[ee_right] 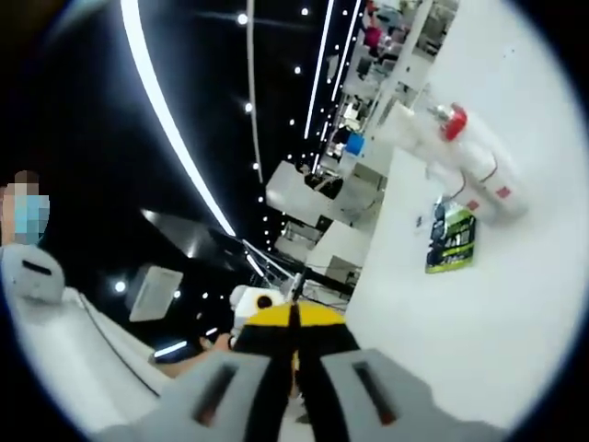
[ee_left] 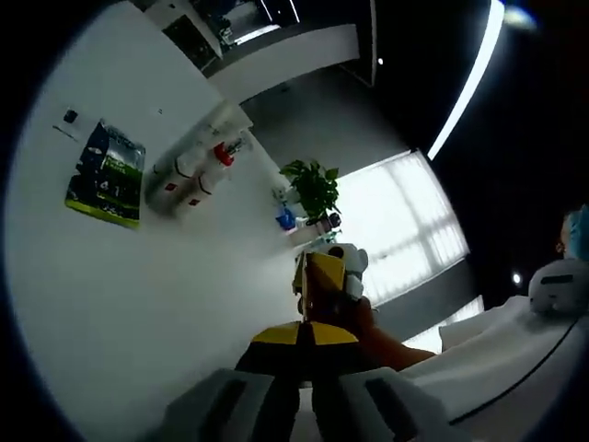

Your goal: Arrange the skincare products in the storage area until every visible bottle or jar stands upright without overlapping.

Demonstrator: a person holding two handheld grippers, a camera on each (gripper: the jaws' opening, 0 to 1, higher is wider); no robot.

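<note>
In the left gripper view my left gripper (ee_left: pixel 308 333) rises from the bottom, its yellow-tipped jaws pressed together with nothing between them. Just beyond its tips is the right gripper (ee_left: pixel 327 274), yellow and white, held by a hand (ee_left: pixel 373 339). In the right gripper view my right gripper (ee_right: pixel 294 318) also has its yellow tips closed on nothing, and the left gripper's white body (ee_right: pixel 258 299) sits right behind them. Both cameras point up at a white wall and a dark ceiling.
On the white wall hang two white cylinders with red caps (ee_left: pixel 198 170) (ee_right: pixel 469 157) and a green poster (ee_left: pixel 106 175) (ee_right: pixel 451 238). A potted plant (ee_left: pixel 313 187) stands near a bright window. A white curved surface (ee_left: pixel 515 364) (ee_right: pixel 55 350) lies low in both views.
</note>
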